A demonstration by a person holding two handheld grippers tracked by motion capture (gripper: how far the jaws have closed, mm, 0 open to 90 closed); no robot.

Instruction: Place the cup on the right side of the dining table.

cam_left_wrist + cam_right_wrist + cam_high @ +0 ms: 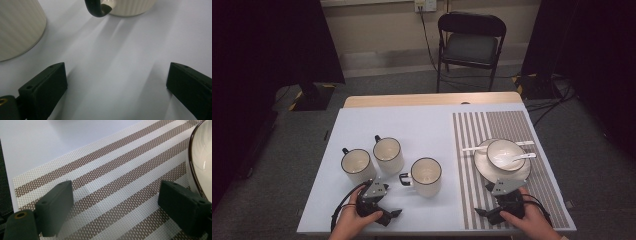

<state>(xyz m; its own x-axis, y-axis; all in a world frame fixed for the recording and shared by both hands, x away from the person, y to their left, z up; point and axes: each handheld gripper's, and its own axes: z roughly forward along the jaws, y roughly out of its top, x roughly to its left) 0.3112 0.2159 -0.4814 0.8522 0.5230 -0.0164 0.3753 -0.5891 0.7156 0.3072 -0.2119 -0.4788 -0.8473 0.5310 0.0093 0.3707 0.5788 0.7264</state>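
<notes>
The counter (362,125) is covered by a pale sheet, with a striped placemat (472,200) laid at its right, on which a plate (482,167) carrying a bowl (499,150) is set. Three cream mugs are grouped at centre-left (dark rims, dark handles), the nearest mug (427,176) standing between the hands. The left tool (379,205) is held released just before the mugs, and the right tool (504,192) is likewise held wide open, nothing gripped, over the placemat beside the plate.

Both mugs (15,27) and the plate (202,160) are cut off by the frame edges
</notes>
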